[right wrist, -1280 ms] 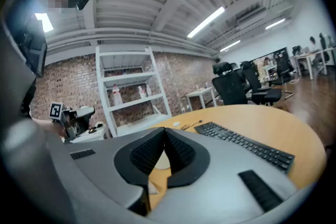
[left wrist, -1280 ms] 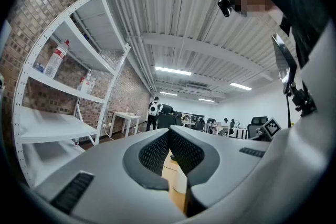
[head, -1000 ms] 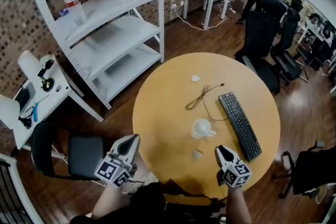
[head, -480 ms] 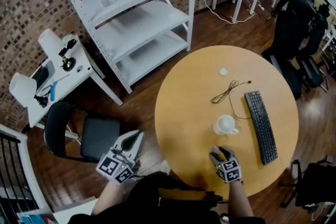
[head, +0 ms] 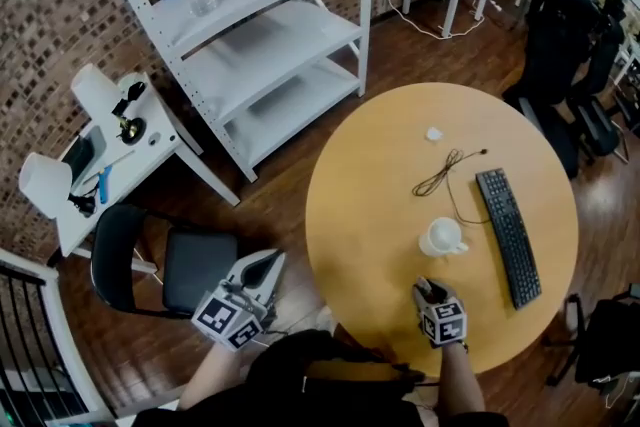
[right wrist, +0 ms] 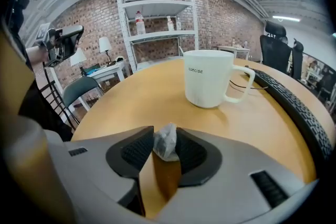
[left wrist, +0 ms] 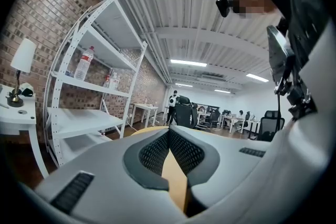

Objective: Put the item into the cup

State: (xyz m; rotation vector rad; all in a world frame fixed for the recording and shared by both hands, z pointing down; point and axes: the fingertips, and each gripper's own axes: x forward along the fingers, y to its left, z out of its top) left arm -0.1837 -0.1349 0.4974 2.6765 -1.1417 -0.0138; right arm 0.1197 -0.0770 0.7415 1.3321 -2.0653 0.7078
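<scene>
A white mug (head: 440,237) stands upright on the round wooden table (head: 370,195), its handle to the right. In the right gripper view the mug (right wrist: 207,84) sits a short way ahead of the jaws. My right gripper (head: 428,287) is low over the table's near edge, just short of the mug. Its jaws are closing, and a small crumpled whitish wad (right wrist: 167,143) is pinched between the pads of this right gripper (right wrist: 167,148). The head view hides the wad. My left gripper (head: 275,260) hangs off the table to the left, its left gripper (left wrist: 169,139) pads touching with nothing held.
A black keyboard (head: 508,235) lies right of the mug, with a thin dark cable (head: 445,173) and a small white scrap (head: 434,134) beyond. White shelving (head: 270,25), a black chair (head: 160,265) and a white side table (head: 100,155) stand to the left.
My right gripper moved forward over the spot where the small item lay by the mug; the item no longer shows on the table. The left gripper stayed off the table.
</scene>
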